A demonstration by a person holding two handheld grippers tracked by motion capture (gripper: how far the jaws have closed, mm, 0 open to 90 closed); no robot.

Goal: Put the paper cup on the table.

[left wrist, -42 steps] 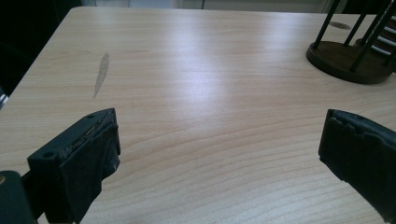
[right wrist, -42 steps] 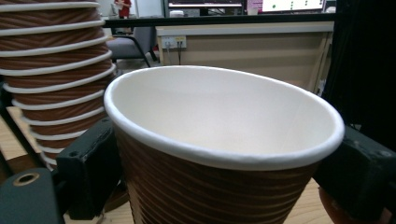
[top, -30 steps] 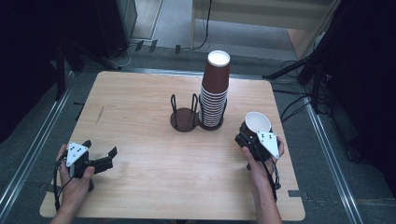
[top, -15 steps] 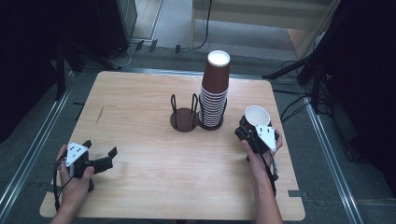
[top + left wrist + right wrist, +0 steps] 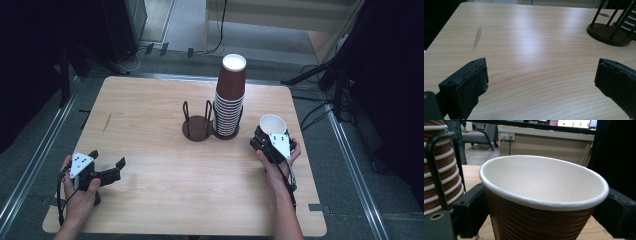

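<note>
A tall stack of brown ribbed paper cups (image 5: 230, 97) stands in one ring of a dark wire cup holder (image 5: 198, 126) at the table's middle; the other ring is empty. To its right, my right gripper (image 5: 268, 135) is shut on a single brown cup (image 5: 272, 124) with a white inside, held upright with its mouth up. In the right gripper view that brown cup (image 5: 541, 202) sits between both black jaws, with the stack of cups (image 5: 441, 172) at the left. My left gripper (image 5: 107, 167) rests open near the front left of the table, nothing between its jaws (image 5: 541, 82).
The wooden table (image 5: 150, 130) has a faint grey scuff mark (image 5: 476, 38) on its left part. The holder's empty base (image 5: 607, 32) lies ahead and right of the left gripper. Dark stands and cables surround the table on the floor.
The right gripper has shifted slightly forward and left with the cup. The left gripper has barely moved.
</note>
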